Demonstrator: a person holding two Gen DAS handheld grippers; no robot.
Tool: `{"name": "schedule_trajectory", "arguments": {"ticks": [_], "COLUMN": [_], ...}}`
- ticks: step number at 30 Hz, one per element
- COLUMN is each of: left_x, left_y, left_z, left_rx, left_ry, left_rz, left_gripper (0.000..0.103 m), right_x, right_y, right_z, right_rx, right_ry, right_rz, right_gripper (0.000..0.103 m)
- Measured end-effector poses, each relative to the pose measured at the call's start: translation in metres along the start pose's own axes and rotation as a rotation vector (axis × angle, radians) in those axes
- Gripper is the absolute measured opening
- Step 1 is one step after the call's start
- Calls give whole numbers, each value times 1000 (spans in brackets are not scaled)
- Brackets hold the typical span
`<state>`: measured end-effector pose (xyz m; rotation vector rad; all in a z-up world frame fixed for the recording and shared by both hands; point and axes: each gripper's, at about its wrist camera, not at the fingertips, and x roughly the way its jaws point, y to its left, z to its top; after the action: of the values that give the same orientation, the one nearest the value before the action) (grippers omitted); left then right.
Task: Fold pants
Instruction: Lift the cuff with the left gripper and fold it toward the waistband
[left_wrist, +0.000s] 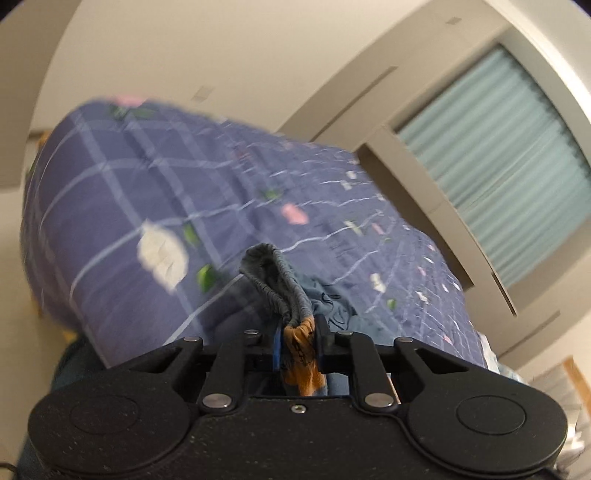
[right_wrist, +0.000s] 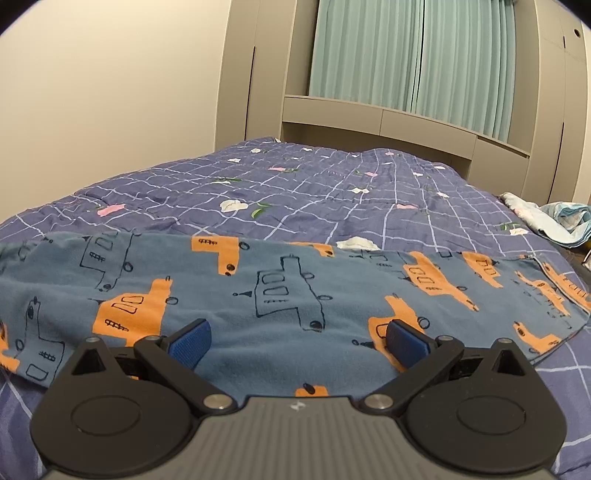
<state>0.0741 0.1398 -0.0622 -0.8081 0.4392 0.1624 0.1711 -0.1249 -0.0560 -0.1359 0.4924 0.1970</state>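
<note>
Item: pants (right_wrist: 280, 295), mid-fold on bedspread (right_wrist: 332, 177).
Left gripper (left_wrist: 299, 343) pinched elastic waistband (left_wrist: 280, 280); right gripper (right_wrist: 299, 341) hovered spread. Next probably: carry waistband across.

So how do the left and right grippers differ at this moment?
The left gripper is shut on the blue pants with orange vehicle print, pinching the gathered grey elastic waistband; the right gripper is open and holds nothing. The left view is tilted and blurred, the right level and sharp. Both have blue-padded fingers and are over the purple checked quilt.
</note>
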Motion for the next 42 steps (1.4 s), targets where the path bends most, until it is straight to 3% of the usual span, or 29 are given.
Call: {"name": "schedule_trajectory", "arguments": {"ticks": [5,8,12,16,19,20,25,28,30,32,33,35,38,42], "left_x": [-19,-10,6,5,0,-2,-3,13,31,57,69,94,125,162], "left_y": [-11,-1,11,6,2,-1,-40,-74,-87,-98,-102,-118,-140,-161], "left_z": [7,0,-8,-1,6,7,17,19,19,16,14,6,-5,-23], "left_rx": [85,84,49,58,60,69,224,353,368,319,301,317,421,575], "left_ry": [-7,36,111,109,103,94,7,-5,34,134,169,219,227,223], "left_rz": [-21,38,106,94,74,74,109,62,-1,-106,-122,-91,-64,56], "left_gripper": [17,17,20,30,51,58,74,81,81,81,81,81,82,82], "right_x": [-12,-13,-2,-1,-6,-10,-18,-20,-21,-22,-24,-26,-27,-24], "right_y": [3,8,16,18,14,12,-7,-21,-30,-37,-42,-51,-67,-90], "right_z": [10,12,6,3,4,5,13,14,13,11,10,8,4,-2], "right_rx": [-21,-46,-97,-109,-91,-82,-55,-49,-52,-65,-72,-76,-61,-21], "right_ry": [-25,-10,48,42,11,-16,-67,-74,-82,-88,-89,-83,-62,-34], "right_rz": [69,128,131,135,135,117,20,-30,-75,-127,-153,-179,-208,-237], "right_gripper": [103,103,103,103,103,103,103,103,103,103,103,103,103,103]}}
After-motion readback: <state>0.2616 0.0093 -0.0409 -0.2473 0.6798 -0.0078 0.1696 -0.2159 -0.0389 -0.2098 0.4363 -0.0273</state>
